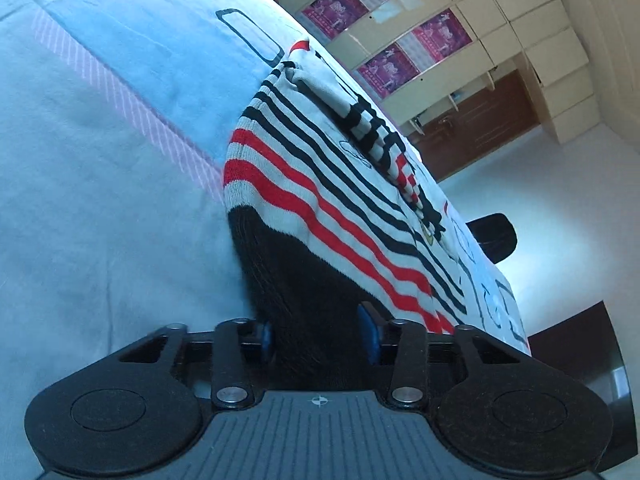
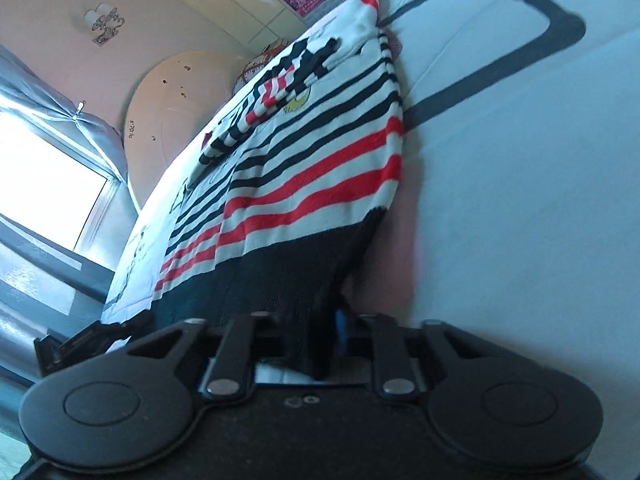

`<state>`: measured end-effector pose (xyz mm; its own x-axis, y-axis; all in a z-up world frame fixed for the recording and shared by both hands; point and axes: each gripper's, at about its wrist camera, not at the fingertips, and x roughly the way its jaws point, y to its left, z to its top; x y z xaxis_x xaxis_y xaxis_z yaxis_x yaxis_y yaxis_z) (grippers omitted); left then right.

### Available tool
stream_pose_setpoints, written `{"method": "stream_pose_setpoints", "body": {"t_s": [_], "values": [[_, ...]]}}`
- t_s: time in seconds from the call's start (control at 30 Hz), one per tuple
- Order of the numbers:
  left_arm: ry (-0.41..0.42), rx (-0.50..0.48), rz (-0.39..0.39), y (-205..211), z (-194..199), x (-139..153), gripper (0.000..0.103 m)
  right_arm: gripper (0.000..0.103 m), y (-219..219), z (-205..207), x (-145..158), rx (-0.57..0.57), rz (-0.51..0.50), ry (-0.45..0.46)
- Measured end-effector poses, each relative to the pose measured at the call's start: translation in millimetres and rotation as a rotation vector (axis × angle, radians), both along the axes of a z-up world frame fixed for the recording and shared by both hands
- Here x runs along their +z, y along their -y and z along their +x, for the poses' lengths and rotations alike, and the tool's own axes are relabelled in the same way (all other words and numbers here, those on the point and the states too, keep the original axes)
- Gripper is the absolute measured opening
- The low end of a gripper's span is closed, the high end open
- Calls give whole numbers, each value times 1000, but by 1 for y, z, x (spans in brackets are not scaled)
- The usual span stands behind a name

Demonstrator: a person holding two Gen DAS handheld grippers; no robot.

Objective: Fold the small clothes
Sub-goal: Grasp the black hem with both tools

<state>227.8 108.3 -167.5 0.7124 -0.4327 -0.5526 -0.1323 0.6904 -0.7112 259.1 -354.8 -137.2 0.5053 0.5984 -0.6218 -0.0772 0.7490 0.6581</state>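
You have one garment in front of you: a small striped sweater [image 1: 320, 184] lying on the bed [image 1: 100, 200], which is covered with a pale blue sheet printed with dark rounded-rectangle outlines. The knit is white with thin black stripes higher up, three broad red stripes lower down, and a solid black hem band [image 1: 304, 280] at the near edge. One sleeve [image 1: 376, 132], striped the same way, is folded across the chest.

Your left gripper [image 1: 318, 334] has its jaws closed most of the way onto the black hem; the fabric fills the gap between the two blue pads [image 1: 368, 330] and rises out of them. Your right gripper [image 2: 316, 340] is pinched nearly shut on the other corner of the same hem band [image 2: 280, 280], with a tuck of black knit hanging down between the fingers (only one blue pad [image 2: 341, 326] shows on this side, the other is hidden by cloth). So both hem corners are held, one per gripper, while the rest of the sweater lies flat on the sheet.

Beyond the bed, the left view shows a cream wardrobe [image 1: 500, 20] with four purple posters [image 1: 440, 36] on its doors. The right view shows a bright window [image 2: 44, 176] and one round pale board [image 2: 180, 92] leaning against the wall.
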Motion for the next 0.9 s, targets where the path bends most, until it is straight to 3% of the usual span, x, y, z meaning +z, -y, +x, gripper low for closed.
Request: {"method": "stream_pose_setpoints", "body": {"t_s": [0.07,0.1,0.3,0.37,0.43,0.5,0.6,0.9], "values": [[-3,-4,23,3,11,0,22,10,-4,6,-1,-5,-13,3],[-24,0,67,5,16,1,4,7,-5,8,1,-17,-19,6],[49,15,162,2,-2,22,3,6,2,-3,38,-27,-99,149],[27,-15,223,-2,-8,16,3,6,8,-7,33,-22,-122,130],[31,-17,229,-3,-9,9,3,6,7,-5,8,-12,-182,55],[26,-11,245,-1,-6,11,3,6,6,-6,0,-30,-158,66],[34,-36,355,11,-5,21,3,6,-1,-6,8,-26,-194,95],[81,-35,465,24,-5,45,4,6,-4,-2,32,-32,-199,175]]}}
